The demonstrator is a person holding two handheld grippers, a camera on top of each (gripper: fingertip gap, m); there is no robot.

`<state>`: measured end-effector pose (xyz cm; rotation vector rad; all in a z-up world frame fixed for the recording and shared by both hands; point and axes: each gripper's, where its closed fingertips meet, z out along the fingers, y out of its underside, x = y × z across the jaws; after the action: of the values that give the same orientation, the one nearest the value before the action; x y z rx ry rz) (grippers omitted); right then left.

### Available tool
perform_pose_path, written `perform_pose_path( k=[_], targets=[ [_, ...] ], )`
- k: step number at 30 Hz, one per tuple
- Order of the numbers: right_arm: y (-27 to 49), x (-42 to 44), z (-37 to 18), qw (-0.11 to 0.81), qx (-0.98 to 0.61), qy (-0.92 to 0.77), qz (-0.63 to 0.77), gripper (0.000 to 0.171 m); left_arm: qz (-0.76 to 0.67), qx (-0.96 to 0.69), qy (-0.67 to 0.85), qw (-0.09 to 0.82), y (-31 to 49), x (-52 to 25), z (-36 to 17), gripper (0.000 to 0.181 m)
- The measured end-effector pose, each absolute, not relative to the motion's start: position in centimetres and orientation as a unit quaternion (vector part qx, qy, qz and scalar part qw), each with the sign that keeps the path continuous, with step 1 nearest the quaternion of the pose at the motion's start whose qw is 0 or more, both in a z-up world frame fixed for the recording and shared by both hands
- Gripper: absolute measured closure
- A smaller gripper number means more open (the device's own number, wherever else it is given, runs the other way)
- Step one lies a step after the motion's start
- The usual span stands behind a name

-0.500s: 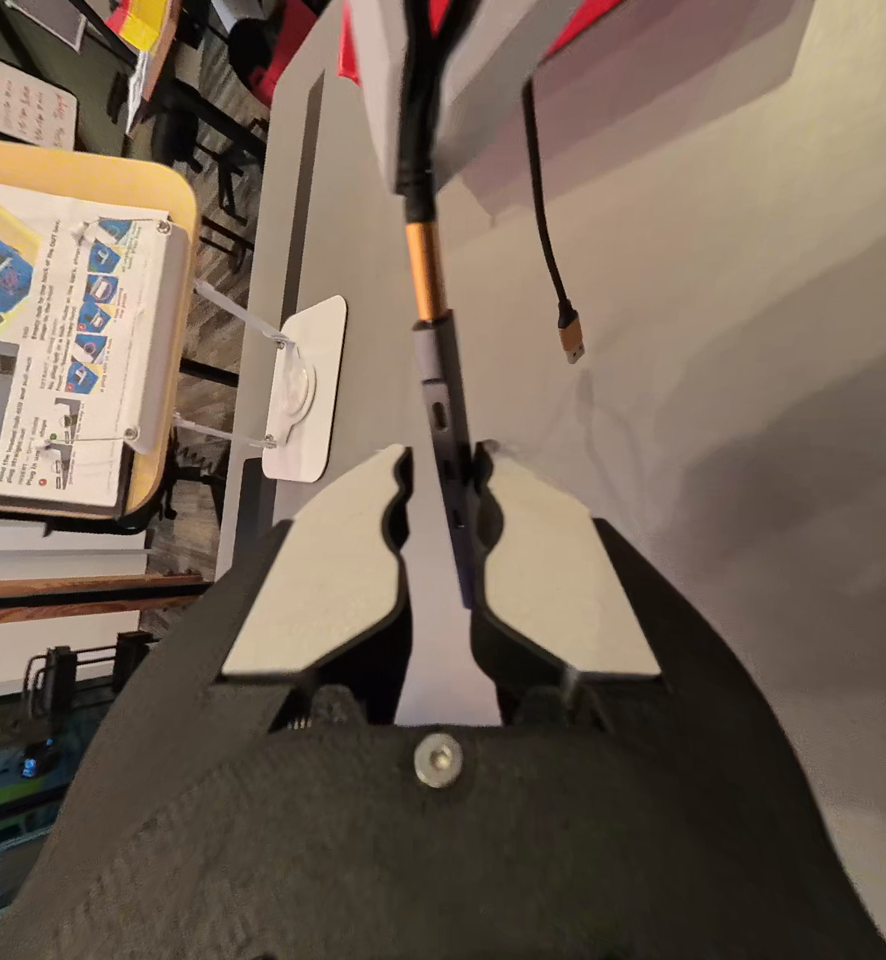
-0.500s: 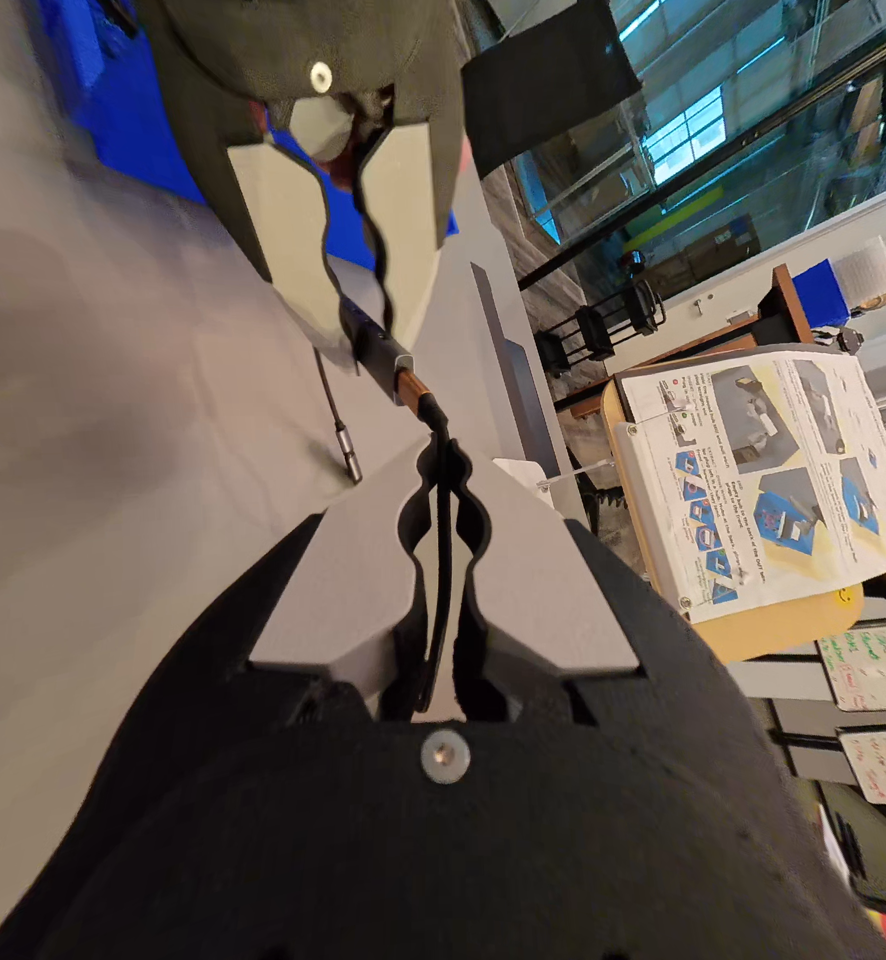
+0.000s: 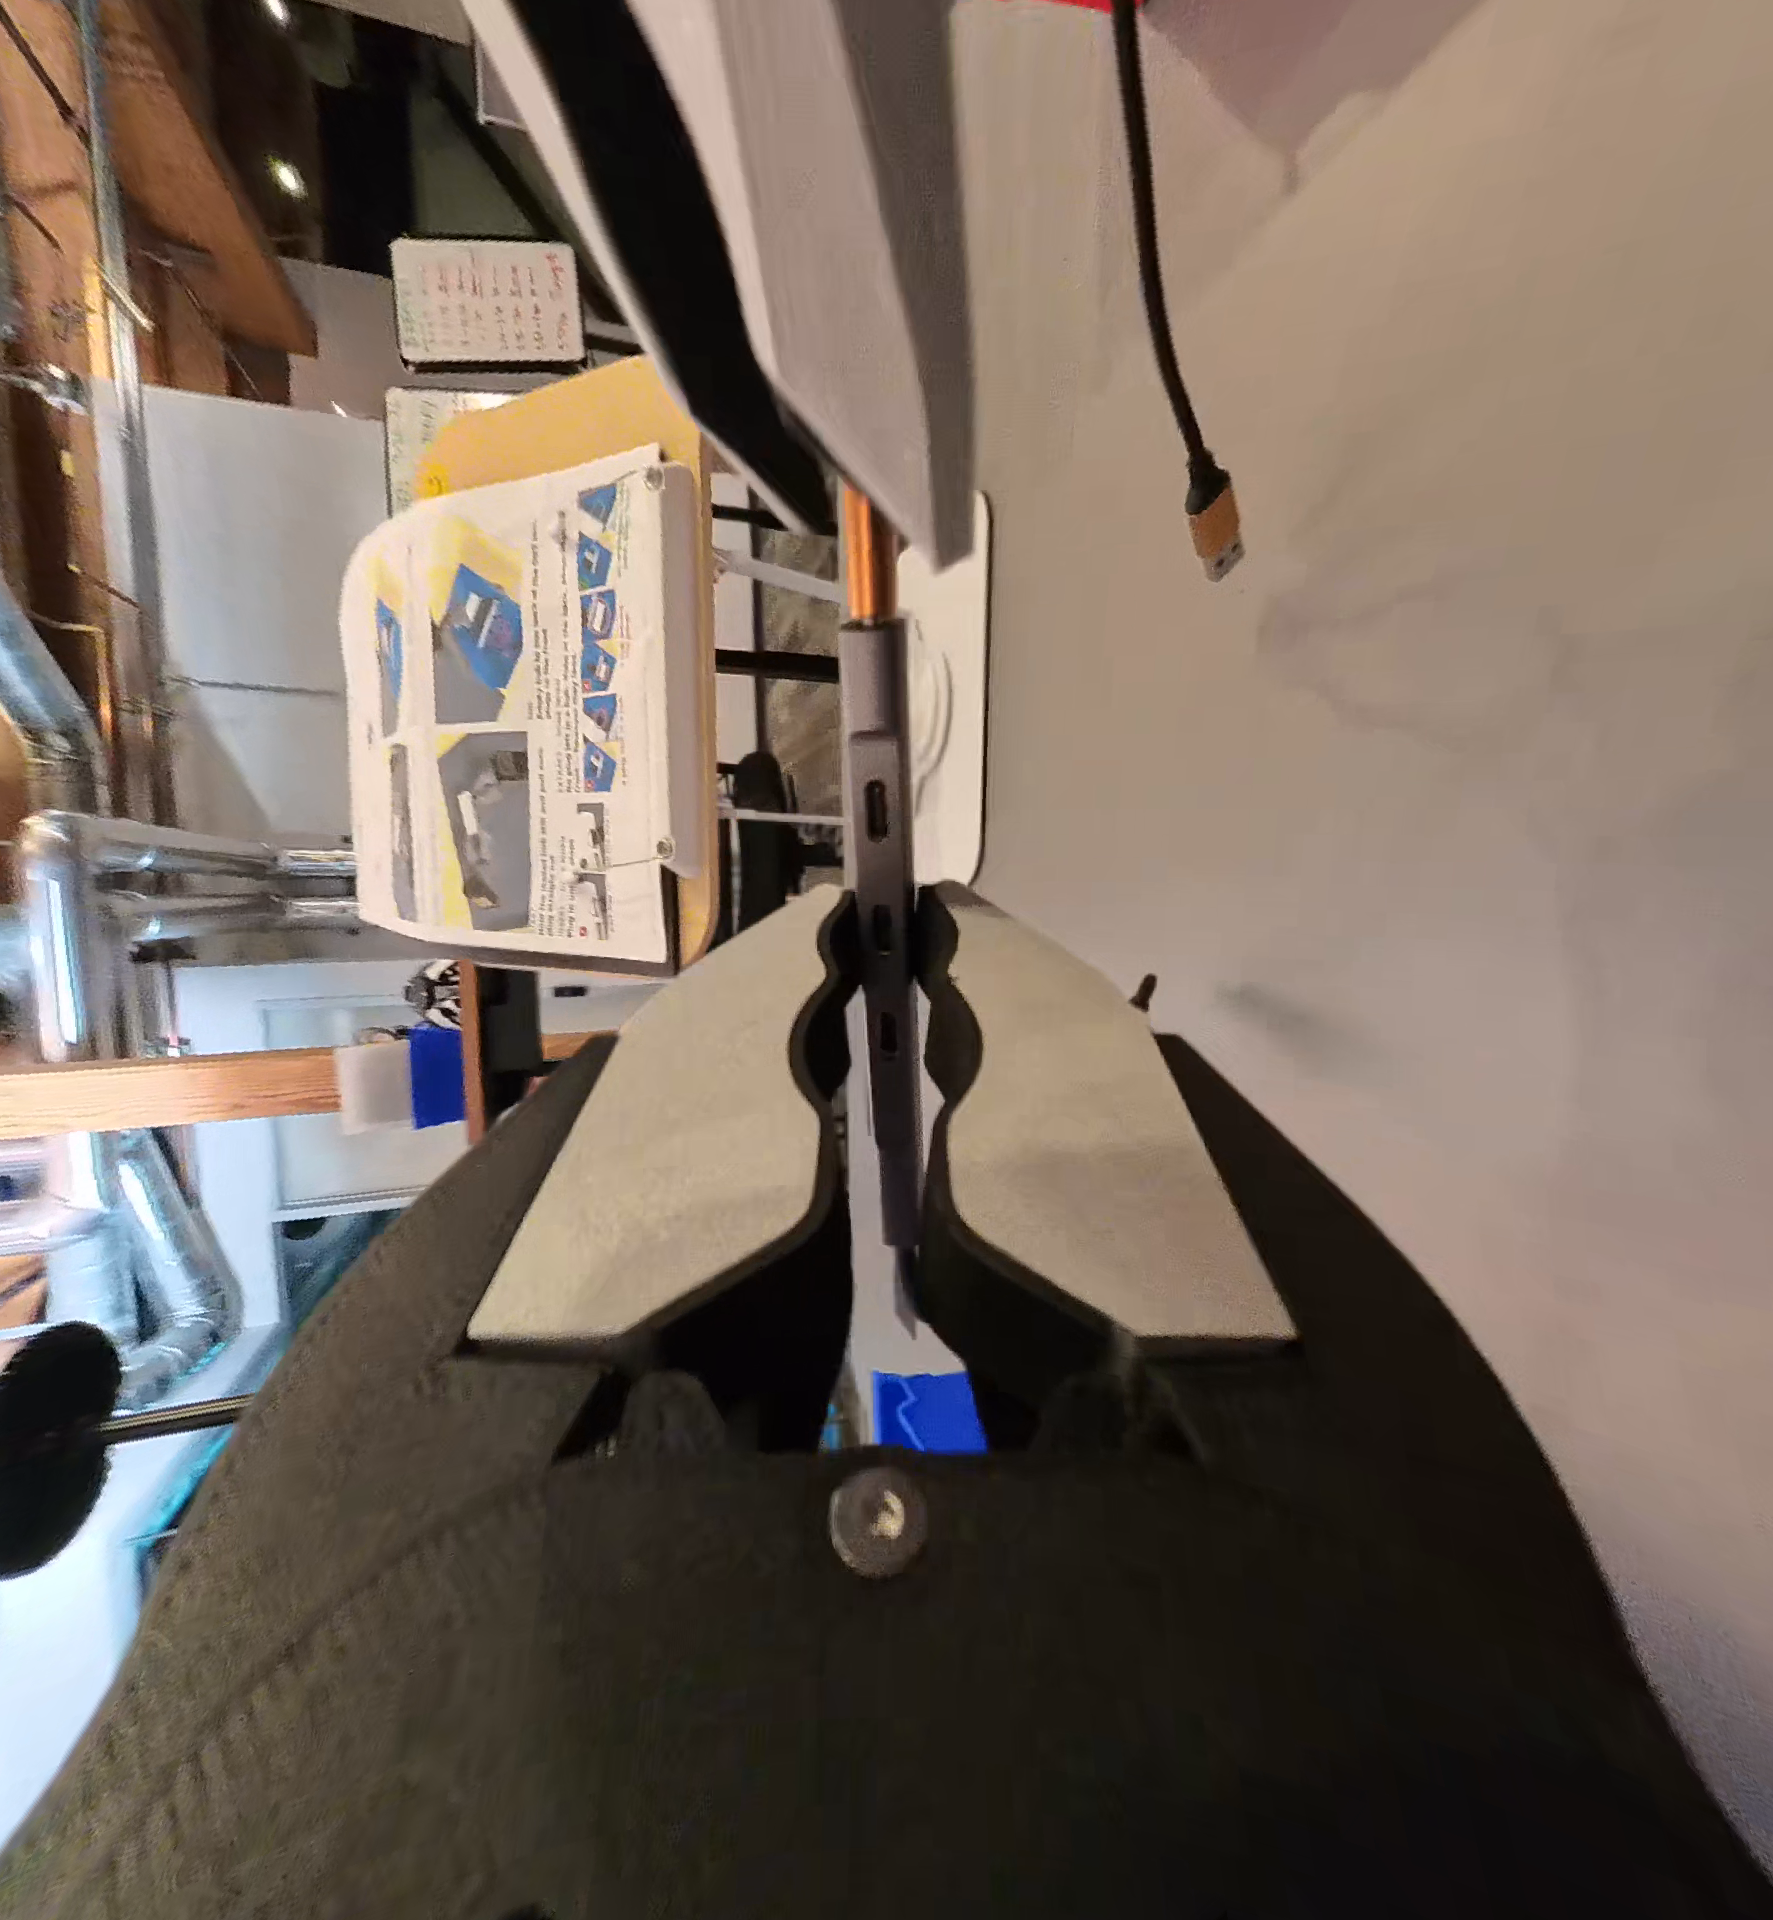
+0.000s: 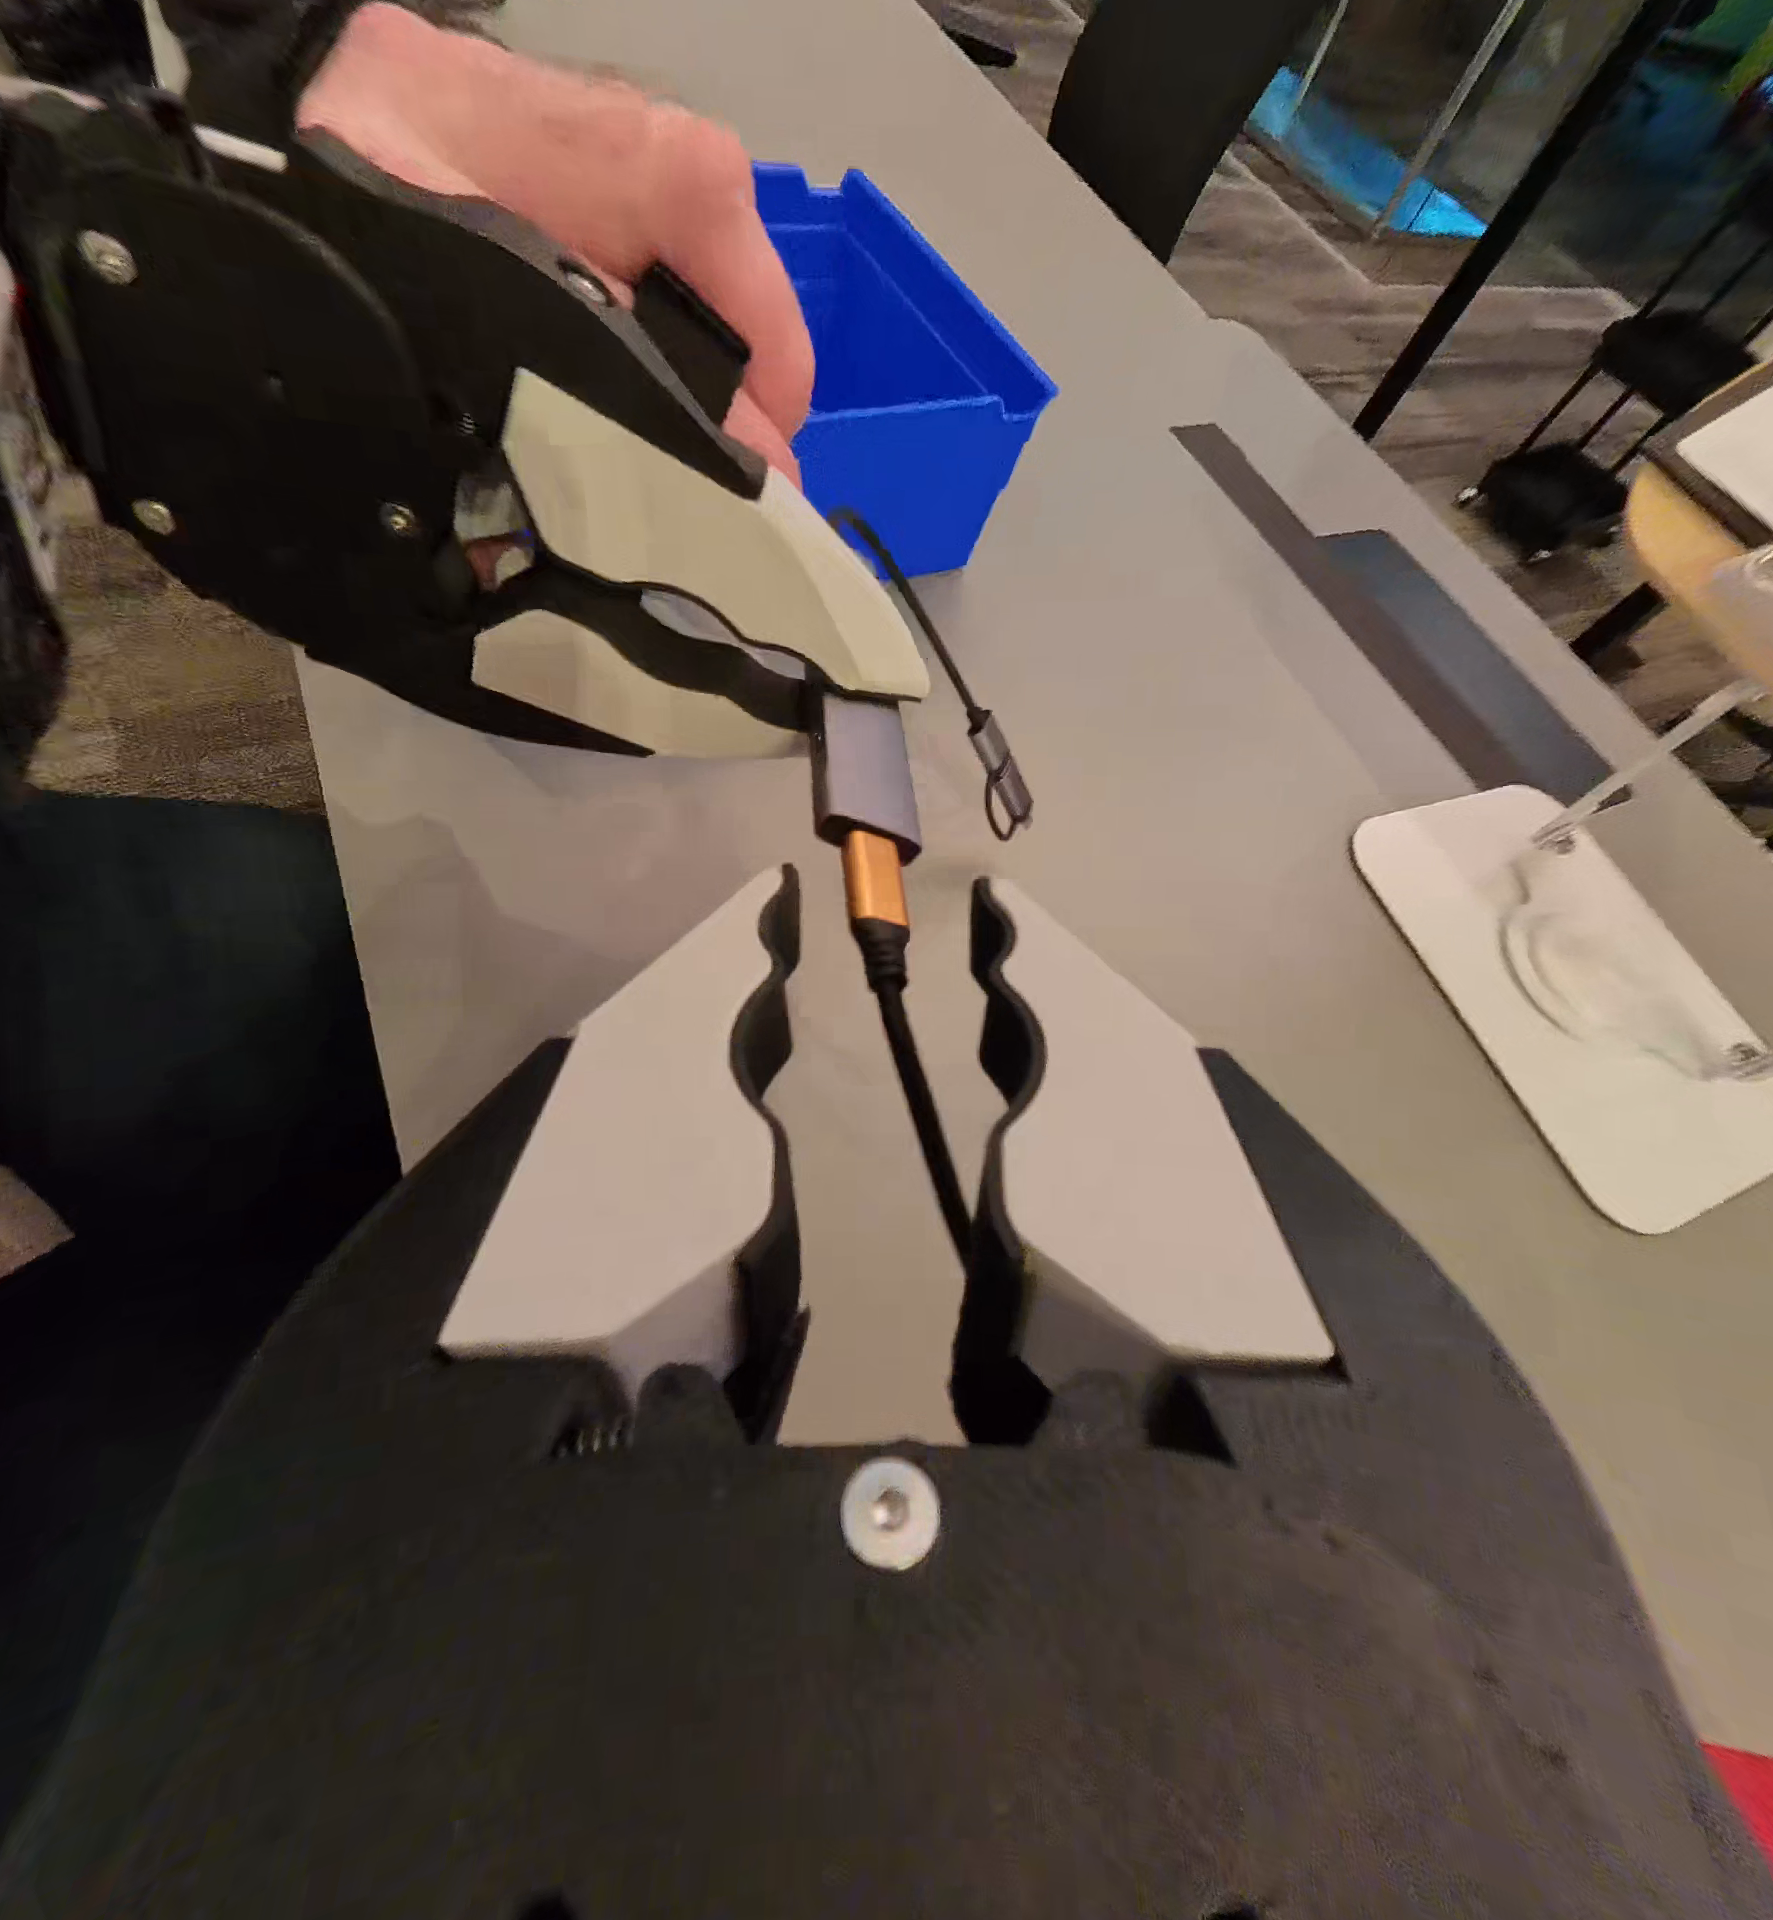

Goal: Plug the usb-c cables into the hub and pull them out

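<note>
We hold the grey hub (image 3: 880, 821) pinched edge-on between the fingers of our left gripper (image 3: 880, 914), its slim body running out past the fingertips with a row of small ports facing the camera. At the hub's far end a copper-sleeved plug (image 3: 869, 561) is seated in it, and beyond that the plug disappears behind a fingertip of the other gripper.

In the right wrist view, our right gripper (image 4: 882, 894) stands spread, its fingers apart and touching nothing at the tips. The black cable (image 4: 923, 1091) runs up the gap between them, lying closer to the right-hand finger, and ends in the copper plug just ahead of the fingertips, pushed into the hub. The hub's own short lead (image 4: 1007, 790) lies on the grey table (image 4: 1121, 675) just right of it. A second copper-tipped cable (image 3: 1214, 530) lies on the table, up and right of the left claw. A blue bin (image 4: 913, 384) sits beyond the left gripper, and a white stand base (image 4: 1588, 1039) to the right of our right claw.
</note>
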<state>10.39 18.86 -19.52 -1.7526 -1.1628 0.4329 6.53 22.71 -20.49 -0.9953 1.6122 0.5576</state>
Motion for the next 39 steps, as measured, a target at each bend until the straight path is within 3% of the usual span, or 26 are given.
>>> perform_pose_path(
  k=[5,11,16,19,31,39],
  targets=[
    [18.3,10.0,-21.2,0.407,-0.746,-0.461,0.257,0.163,0.260,-0.393,0.676,0.567,22.2,7.1,-19.8,0.172],
    [17.9,9.9,-20.8,0.408,-0.734,-0.452,0.302,0.164,0.243,-0.400,0.673,0.573,22.1,7.2,-19.8,0.172],
    [17.8,9.9,-20.4,0.419,-0.713,-0.463,0.320,0.166,0.159,-0.436,0.689,0.557,21.5,7.3,-20.5,0.170],
    [17.4,10.0,-20.3,0.422,-0.693,-0.486,0.325,0.171,0.054,-0.475,0.714,0.511,20.0,7.1,-21.1,0.157],
    [15.8,8.7,-21.0,0.429,-0.628,-0.572,0.306,0.171,-0.196,-0.537,0.715,0.401,16.2,6.2,-21.0,0.137],
    [14.4,7.0,-20.5,0.442,-0.573,-0.620,0.303,0.171,-0.283,-0.558,0.701,0.343,15.4,7.2,-24.3,0.138]
  ],
)
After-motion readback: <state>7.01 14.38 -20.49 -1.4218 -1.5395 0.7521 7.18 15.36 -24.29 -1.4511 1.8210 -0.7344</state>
